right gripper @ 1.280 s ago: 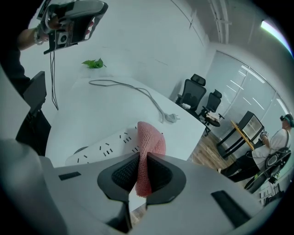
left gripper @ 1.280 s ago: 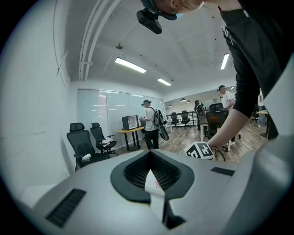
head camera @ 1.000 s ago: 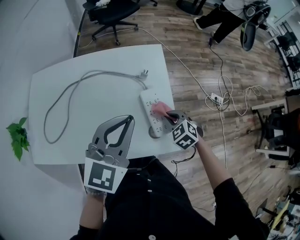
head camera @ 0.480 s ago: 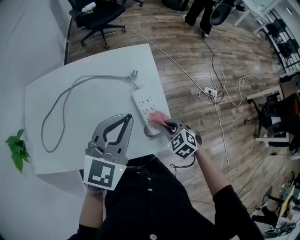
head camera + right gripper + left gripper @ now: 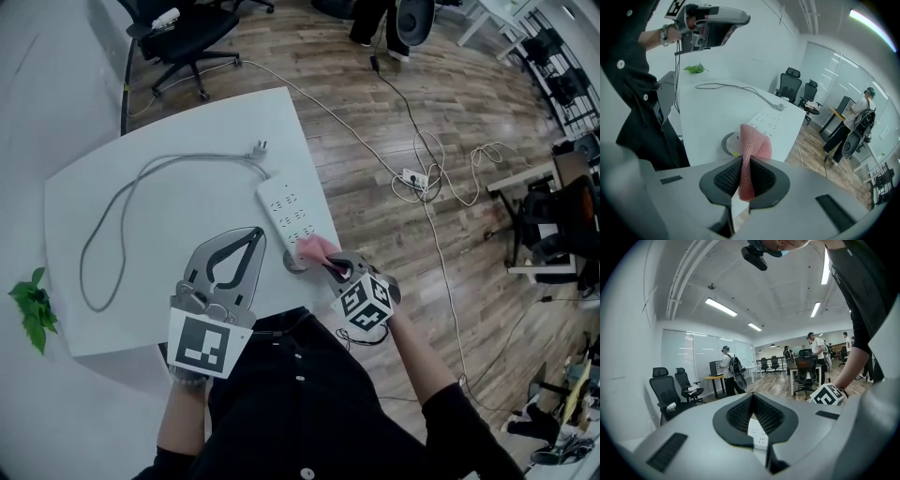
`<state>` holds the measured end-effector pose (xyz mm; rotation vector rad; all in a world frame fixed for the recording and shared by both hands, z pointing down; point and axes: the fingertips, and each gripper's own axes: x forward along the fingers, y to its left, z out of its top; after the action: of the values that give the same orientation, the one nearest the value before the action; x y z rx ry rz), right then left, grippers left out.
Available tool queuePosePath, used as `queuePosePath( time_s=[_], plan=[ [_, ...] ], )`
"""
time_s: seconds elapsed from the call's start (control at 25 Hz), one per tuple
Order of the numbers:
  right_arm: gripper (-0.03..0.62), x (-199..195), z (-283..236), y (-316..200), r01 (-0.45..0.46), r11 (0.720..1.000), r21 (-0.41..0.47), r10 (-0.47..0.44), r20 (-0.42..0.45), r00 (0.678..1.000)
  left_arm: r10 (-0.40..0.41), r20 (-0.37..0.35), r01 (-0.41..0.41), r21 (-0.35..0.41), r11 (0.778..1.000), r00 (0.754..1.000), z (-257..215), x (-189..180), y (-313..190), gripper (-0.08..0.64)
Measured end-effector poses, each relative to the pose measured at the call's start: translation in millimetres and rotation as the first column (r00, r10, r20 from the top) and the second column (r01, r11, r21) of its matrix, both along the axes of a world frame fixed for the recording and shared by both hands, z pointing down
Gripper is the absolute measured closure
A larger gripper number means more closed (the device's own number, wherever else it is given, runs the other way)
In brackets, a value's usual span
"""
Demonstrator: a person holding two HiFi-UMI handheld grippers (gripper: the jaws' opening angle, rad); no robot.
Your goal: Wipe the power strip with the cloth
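Observation:
A white power strip [image 5: 293, 214] lies near the right edge of the white table [image 5: 169, 281], its grey cable [image 5: 122, 197] looping off to the left. My right gripper [image 5: 330, 264] is shut on a pink cloth [image 5: 315, 248], which rests at the near end of the strip. In the right gripper view the cloth [image 5: 753, 144] stands folded between the jaws of the right gripper [image 5: 746, 162], over the power strip [image 5: 769, 122]. My left gripper [image 5: 252, 234] hovers shut and empty left of the strip; the power strip [image 5: 757, 436] shows through the gap of the left gripper [image 5: 752, 396].
A round grommet [image 5: 294, 263] sits in the table beside the strip's near end. The plug [image 5: 261, 147] lies on the table behind the strip. A green plant [image 5: 32, 309] is at far left. Office chairs [image 5: 183, 33] and loose cables [image 5: 422, 178] are on the wooden floor.
The right gripper has drawn the cloth along the strip toward its near end, closer to me. The left gripper has held its place.

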<state>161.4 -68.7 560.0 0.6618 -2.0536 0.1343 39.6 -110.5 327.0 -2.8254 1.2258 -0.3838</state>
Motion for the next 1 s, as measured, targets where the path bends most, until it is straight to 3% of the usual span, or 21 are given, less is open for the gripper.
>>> queuePosePath(
  time_s=[0.52,1.0],
  plan=[
    [0.535,4,-3,5,-0.033,0.999,0.008,0.033,0.003,0.999,0.003,-0.006,-0.003,-0.007,1.0,1.0,4,2,0,0.549],
    [0.535,-2,-39,-29,0.005,0.996,0.094,-0.006,0.017,1.0,-0.039,-0.008,0.039,-0.006,0.999,0.999,4,-8,-1,0.549]
  ],
)
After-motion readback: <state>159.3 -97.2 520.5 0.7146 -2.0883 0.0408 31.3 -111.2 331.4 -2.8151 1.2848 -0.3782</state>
